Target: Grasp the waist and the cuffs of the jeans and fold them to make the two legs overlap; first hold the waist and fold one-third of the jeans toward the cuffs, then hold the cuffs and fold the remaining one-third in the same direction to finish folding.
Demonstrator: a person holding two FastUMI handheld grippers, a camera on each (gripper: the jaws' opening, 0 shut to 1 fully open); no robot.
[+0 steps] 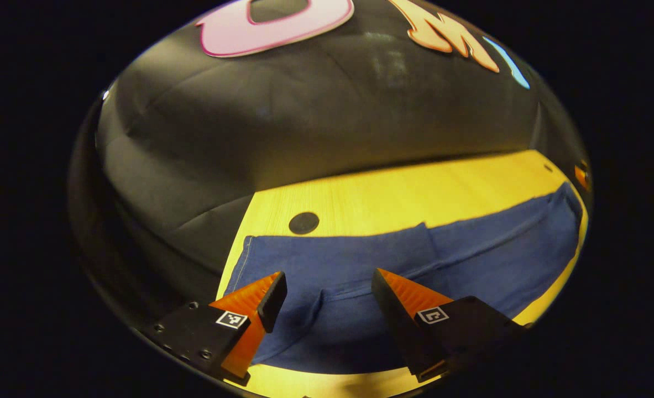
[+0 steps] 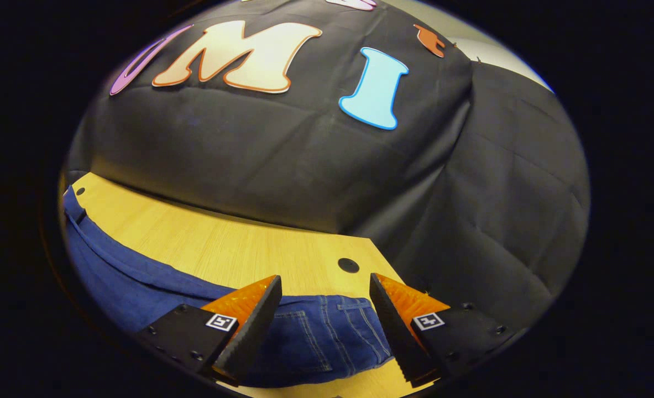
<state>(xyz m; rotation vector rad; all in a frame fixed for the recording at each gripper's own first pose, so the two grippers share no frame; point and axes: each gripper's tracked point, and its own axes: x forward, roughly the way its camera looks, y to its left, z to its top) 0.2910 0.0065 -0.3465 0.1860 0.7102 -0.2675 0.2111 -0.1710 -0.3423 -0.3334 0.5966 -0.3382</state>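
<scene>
Dark blue jeans [image 1: 393, 265] lie flat along the yellow wooden table [image 1: 393, 193]. In the left gripper view the cuff end [image 1: 260, 260] is at the left, near the table's left edge, and my left gripper [image 1: 327, 290] hovers open above it with cloth showing between the fingers. In the right gripper view the waist end of the jeans [image 2: 327, 331], with stitched pockets, lies under my right gripper [image 2: 324, 296], which is open above it. The legs run away to the left [image 2: 116, 271]. Neither gripper holds the cloth.
A round black hole [image 1: 303, 223] sits in the tabletop beyond the cuffs, and another hole [image 2: 348, 265] lies beyond the waist. The black cloth wall [image 2: 282, 166] rises right behind the table's far edge. Bare wood [image 2: 221, 243] lies between the jeans and the wall.
</scene>
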